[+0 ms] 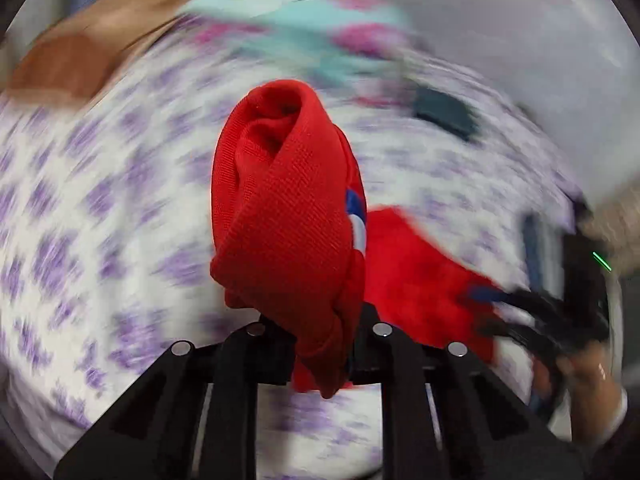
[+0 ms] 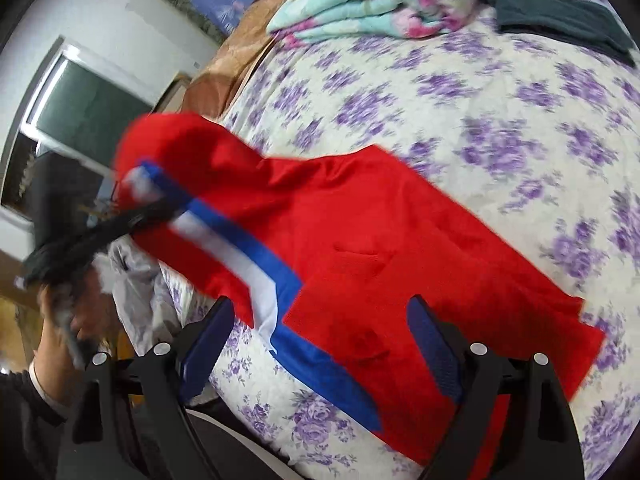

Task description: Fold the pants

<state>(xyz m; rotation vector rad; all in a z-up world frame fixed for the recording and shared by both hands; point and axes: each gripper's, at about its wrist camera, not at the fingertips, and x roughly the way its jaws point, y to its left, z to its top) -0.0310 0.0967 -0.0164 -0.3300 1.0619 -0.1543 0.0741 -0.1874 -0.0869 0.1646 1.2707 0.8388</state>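
Red pants (image 2: 360, 232) with a blue and white side stripe lie spread on the purple-flowered bed sheet (image 2: 500, 120). My left gripper (image 1: 320, 320) is shut on a bunched end of the pants (image 1: 288, 208), which stands up in front of its camera and hides the fingertips. In the right wrist view that left gripper (image 2: 120, 224) is a dark blur at the left, holding the end raised off the bed. My right gripper (image 2: 322, 308) stands open just above the pants' near part, with blue pads (image 2: 436, 344) wide apart and nothing pressed between them.
A folded teal and pink flowered blanket (image 2: 380, 0) and a dark green garment (image 2: 560, 24) lie at the far side of the bed. A brown pillow (image 2: 240, 52) is beside them. A window (image 2: 80, 112) is at the left. A person's hand (image 2: 56, 344) holds the left gripper.
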